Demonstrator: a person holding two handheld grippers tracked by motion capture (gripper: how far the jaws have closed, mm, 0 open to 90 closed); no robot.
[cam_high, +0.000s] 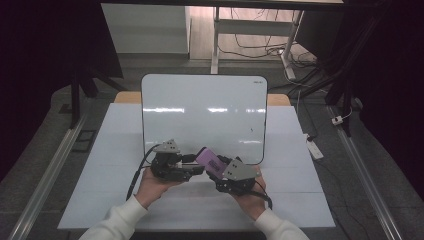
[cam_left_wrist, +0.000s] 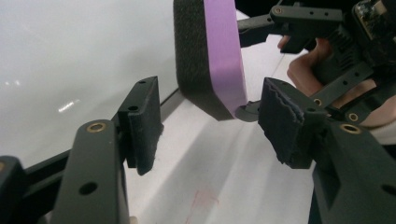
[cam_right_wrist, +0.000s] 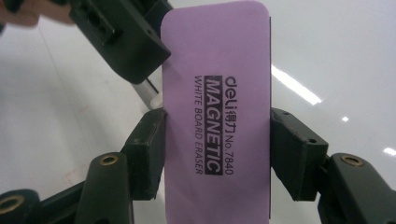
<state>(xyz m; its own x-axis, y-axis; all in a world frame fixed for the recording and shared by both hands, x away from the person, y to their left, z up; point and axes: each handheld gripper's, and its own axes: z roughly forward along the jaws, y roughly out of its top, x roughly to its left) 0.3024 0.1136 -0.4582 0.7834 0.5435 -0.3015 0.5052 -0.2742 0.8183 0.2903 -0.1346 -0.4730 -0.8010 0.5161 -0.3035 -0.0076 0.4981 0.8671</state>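
Grey floor and dark curtains are surrounding a pale tabletop (cam_high: 110, 165), where a glossy whiteboard (cam_high: 200, 115) is lying flat, reflecting ceiling lights. Above its near edge, the right gripper (cam_high: 212, 167) is clamping its jaws on a purple eraser (cam_right_wrist: 217, 116), while the left gripper (cam_left_wrist: 210, 126) is holding its jaws apart around the eraser's end, not touching it.

On the table (cam_high: 105, 165) a whiteboard (cam_high: 205, 115) lay flat, toward its far side. At the near edge of the whiteboard the two grippers met: the left gripper (cam_high: 192, 165) was at the left, the right gripper (cam_high: 215, 167) at the right. The whiteboard eraser (cam_high: 210, 159) stood between the jaws of the right gripper, above the board. The left gripper's jaws were on either side of the eraser's end, not touching it.
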